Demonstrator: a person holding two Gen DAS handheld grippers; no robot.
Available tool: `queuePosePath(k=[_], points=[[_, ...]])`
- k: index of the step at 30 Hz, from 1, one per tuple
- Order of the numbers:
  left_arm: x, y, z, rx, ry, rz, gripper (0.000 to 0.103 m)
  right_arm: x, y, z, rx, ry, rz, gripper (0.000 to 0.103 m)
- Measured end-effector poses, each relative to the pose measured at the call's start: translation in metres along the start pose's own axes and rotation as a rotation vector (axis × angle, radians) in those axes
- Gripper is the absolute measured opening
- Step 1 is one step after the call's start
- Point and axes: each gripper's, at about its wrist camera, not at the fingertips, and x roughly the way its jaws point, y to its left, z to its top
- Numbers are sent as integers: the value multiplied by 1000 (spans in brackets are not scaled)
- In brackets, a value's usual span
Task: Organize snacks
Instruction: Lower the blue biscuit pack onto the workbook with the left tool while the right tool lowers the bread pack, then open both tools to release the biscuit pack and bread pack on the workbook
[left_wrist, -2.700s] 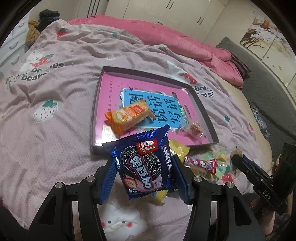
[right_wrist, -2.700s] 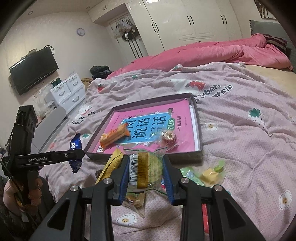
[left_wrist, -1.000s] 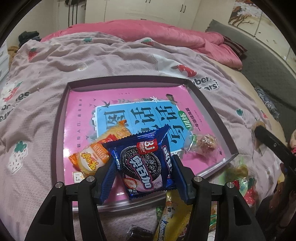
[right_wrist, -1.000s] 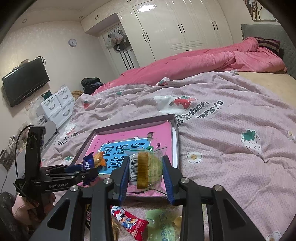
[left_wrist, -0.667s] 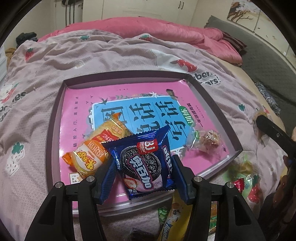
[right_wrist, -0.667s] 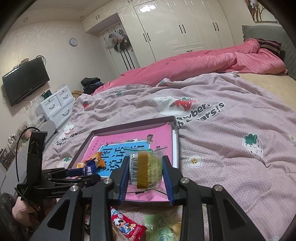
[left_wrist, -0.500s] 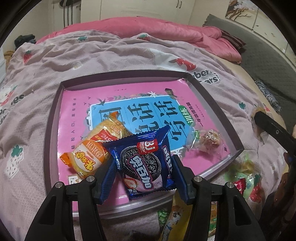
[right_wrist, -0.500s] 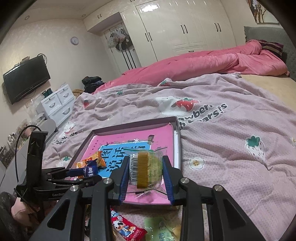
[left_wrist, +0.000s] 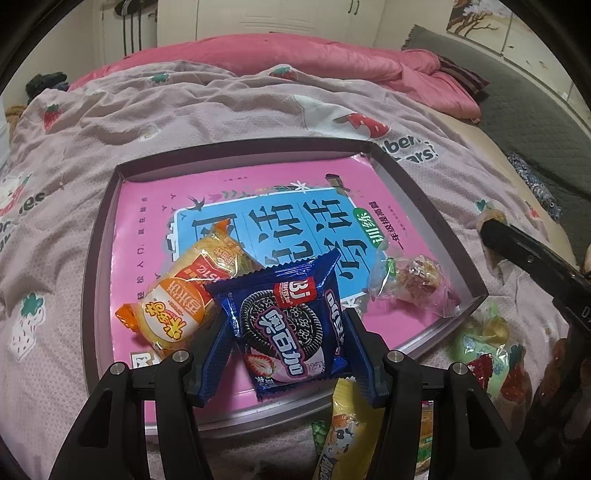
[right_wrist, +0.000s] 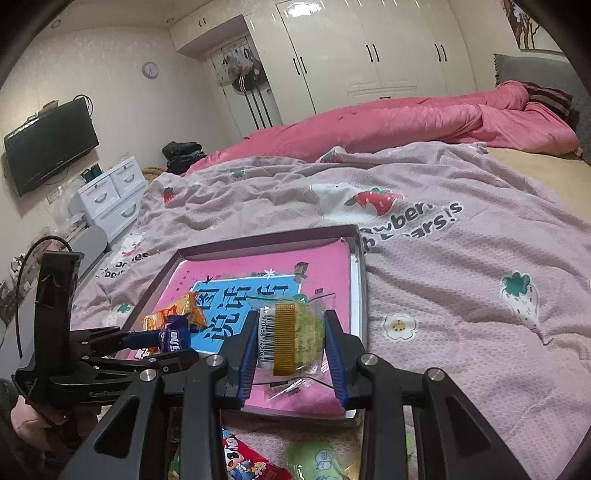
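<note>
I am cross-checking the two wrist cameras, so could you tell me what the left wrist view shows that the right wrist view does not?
Only the left wrist view shows the clear-wrapped candy in the tray and the yellow packet on the bedspread below it. Only the right wrist view shows the television, wall clock and white drawers. Both show the tray, the orange snack inside it, the left gripper shut on the blue cookie pack, and the red wrapper.

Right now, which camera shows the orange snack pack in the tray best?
The left wrist view: the orange snack pack lies nearly whole in the tray, its printed face up. In the right wrist view only a small part shows behind the blue cookie pack.
</note>
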Motion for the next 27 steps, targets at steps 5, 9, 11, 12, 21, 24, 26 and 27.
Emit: queuePosePath(k=[5, 9, 11, 12, 21, 24, 26, 27], points=[[1, 0, -1, 9, -2, 6, 60, 7, 2, -2, -8, 20, -2, 34], [2, 0, -1, 20, -6, 21, 60, 14, -1, -3, -3, 36, -9, 34], [1, 0, 0, 22, -6, 23, 60, 17, -2, -5, 1, 46, -10, 34], [2, 0, 0, 25, -7, 26, 60, 18, -2, -5, 3, 51, -9, 34], [8, 6, -3, 4, 14, 28, 60, 22, -7, -9, 12, 65, -18, 34], [7, 6, -2, 7, 9, 28, 60, 24, -7, -10, 12, 72, -18, 34], [8, 6, -2, 4, 10, 25, 60, 25, -7, -10, 11, 78, -20, 34], [8, 7, -2, 1, 9, 22, 60, 27, -7, -11, 10, 82, -21, 34]])
